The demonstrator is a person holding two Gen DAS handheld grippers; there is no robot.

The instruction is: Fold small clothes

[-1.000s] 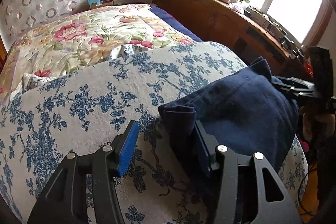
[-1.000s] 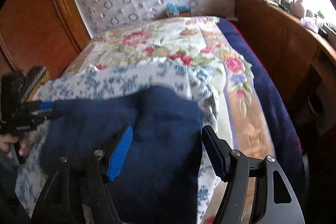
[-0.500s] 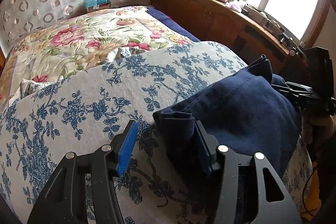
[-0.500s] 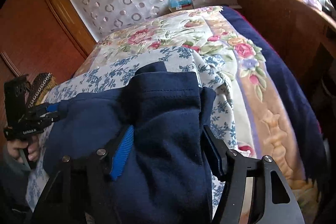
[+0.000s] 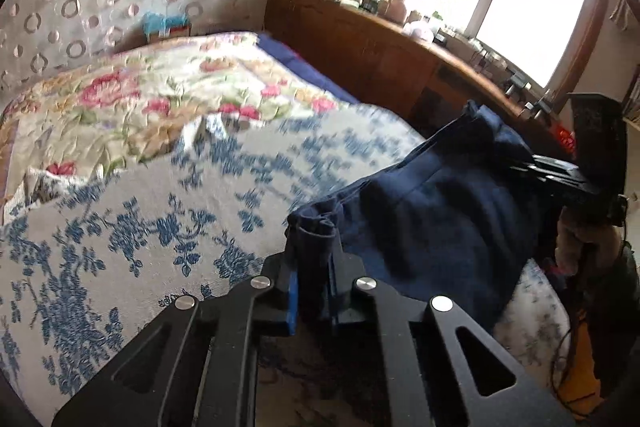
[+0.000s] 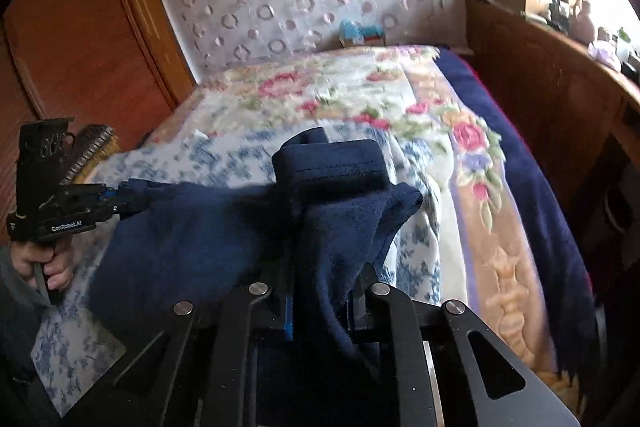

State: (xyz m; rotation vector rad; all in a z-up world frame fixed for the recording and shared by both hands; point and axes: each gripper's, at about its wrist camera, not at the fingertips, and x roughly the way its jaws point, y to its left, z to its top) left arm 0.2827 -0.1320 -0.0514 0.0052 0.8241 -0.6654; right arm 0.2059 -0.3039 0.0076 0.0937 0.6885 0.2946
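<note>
My left gripper [image 5: 312,287] is closing on a bunched corner of the navy garment [image 5: 448,219], and the cloth sits pinched between its blue pads, poking up just past the fingertips. From there the garment stretches away to the right of that tool, across to my right gripper [image 6: 320,303], which is closing too, its jaws pressed on a thick fold of the same cloth. Seen from the right tool, the fabric rises straight ahead in a rolled hem (a cuff or waistband, I cannot tell which) and runs off leftward to the other gripper. The garment hangs between the two tools above the blue-flowered bedspread [image 5: 132,227], beyond both fingertips.
</note>
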